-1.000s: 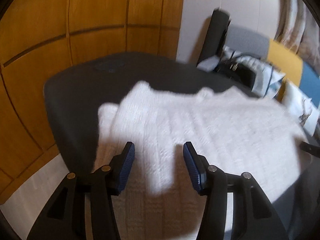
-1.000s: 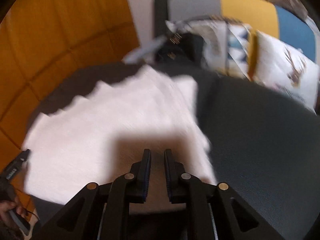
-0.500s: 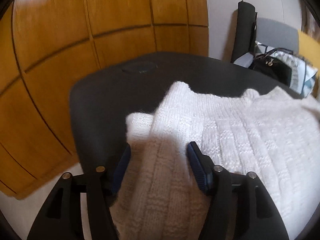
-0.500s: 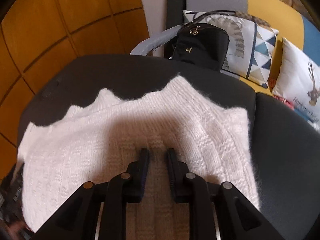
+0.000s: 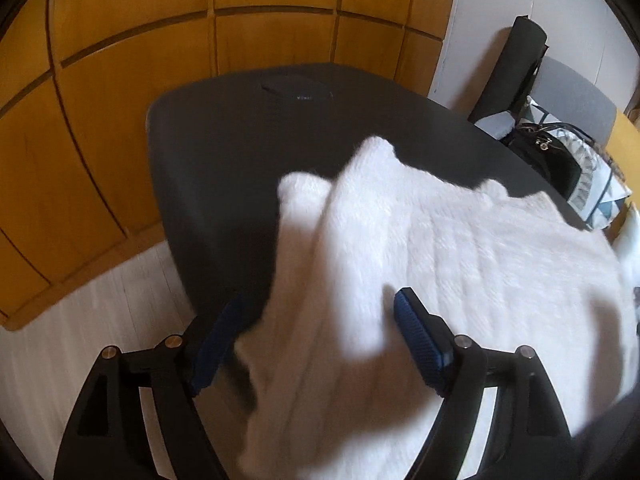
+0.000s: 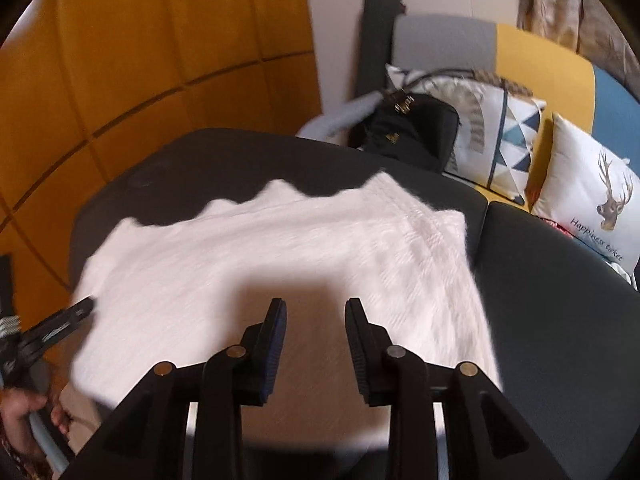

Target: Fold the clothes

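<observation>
The left gripper is hanging with its blue-padded jaws spread wide, a raised fold of the fluffy white knitted sweater lying between them, though blur makes it hard to tell whether either pad is touching the knit. The right gripper is hovering released, jaws parted, over the near edge of the sweater. The sweater is lying spread across the dark grey padded table.
</observation>
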Demonstrator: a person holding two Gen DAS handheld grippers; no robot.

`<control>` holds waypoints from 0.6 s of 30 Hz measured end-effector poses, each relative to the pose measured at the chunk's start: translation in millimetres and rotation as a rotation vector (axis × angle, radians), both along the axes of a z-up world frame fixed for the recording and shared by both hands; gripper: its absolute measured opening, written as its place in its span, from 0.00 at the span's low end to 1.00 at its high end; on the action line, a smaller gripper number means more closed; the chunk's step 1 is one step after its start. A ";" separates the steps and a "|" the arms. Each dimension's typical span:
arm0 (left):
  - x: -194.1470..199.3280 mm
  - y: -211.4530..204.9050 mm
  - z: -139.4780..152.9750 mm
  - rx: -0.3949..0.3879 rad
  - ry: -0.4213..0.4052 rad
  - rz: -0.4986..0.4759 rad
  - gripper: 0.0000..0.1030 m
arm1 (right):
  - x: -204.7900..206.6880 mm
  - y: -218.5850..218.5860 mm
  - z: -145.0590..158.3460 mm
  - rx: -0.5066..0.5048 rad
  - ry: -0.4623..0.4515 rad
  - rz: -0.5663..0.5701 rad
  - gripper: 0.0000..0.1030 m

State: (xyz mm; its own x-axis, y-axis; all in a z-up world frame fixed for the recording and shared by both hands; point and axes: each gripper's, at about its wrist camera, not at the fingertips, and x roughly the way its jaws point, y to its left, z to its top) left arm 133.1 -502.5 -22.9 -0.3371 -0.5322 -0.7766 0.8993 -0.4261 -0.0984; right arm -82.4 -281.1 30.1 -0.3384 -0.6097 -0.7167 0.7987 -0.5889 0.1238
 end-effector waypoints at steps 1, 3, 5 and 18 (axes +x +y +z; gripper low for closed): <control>1.0 6.8 3.7 0.003 -0.006 -0.013 0.79 | 10.8 5.5 2.8 -0.007 0.002 0.005 0.31; 2.2 21.4 12.1 -0.002 -0.023 -0.036 0.79 | 32.3 16.4 8.4 -0.020 0.005 0.016 0.32; 3.5 37.3 22.4 -0.026 -0.038 -0.047 0.79 | 53.9 27.3 13.9 -0.033 0.008 0.026 0.32; 32.2 143.4 81.8 -0.155 -0.007 -0.144 0.79 | 114.6 75.7 27.7 -0.054 -0.001 0.015 0.32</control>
